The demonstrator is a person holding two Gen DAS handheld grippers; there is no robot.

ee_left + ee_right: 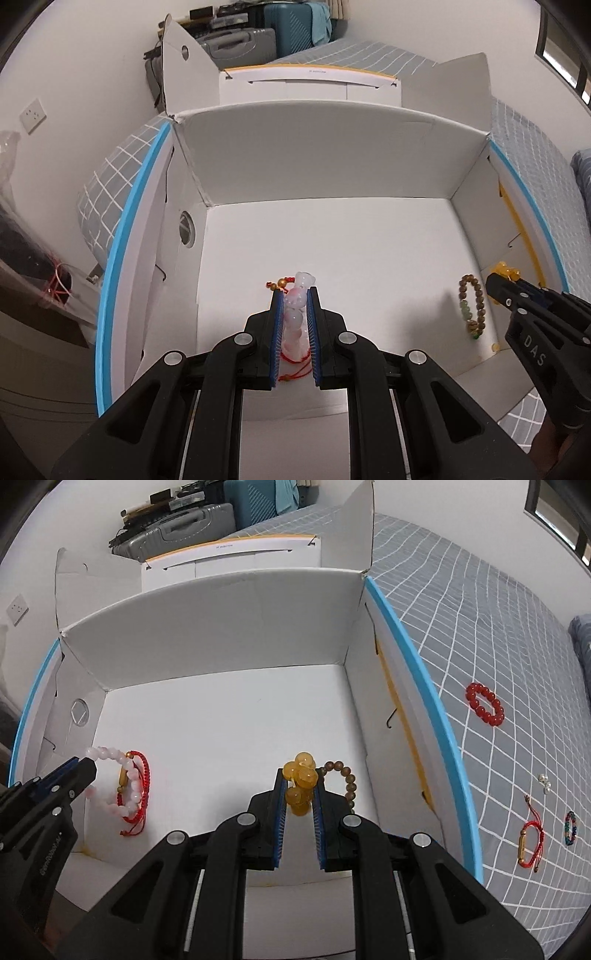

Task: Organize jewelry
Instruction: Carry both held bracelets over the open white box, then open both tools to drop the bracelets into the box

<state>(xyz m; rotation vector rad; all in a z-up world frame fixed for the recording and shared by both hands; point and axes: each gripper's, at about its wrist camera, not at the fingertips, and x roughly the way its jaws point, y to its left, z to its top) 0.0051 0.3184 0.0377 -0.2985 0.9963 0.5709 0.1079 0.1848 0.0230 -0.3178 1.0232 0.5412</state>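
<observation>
Inside white box (221,716): left tongs (294,295) pinching pink bead bracelet (295,314), right tongs (298,775) pinching amber bead bracelet (301,782), brown bead bracelet (347,779) just right.

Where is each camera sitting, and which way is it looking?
Left wrist: sits on the left gripper, looking forward and down into the white box; its own fingers pinch the pink bead bracelet, and the right gripper shows at right.
Right wrist: sits on the right gripper, facing the same way; its fingers pinch the yellow bead bracelet, and the left gripper shows at left.
Both share the box and the brown bead bracelet.
</observation>
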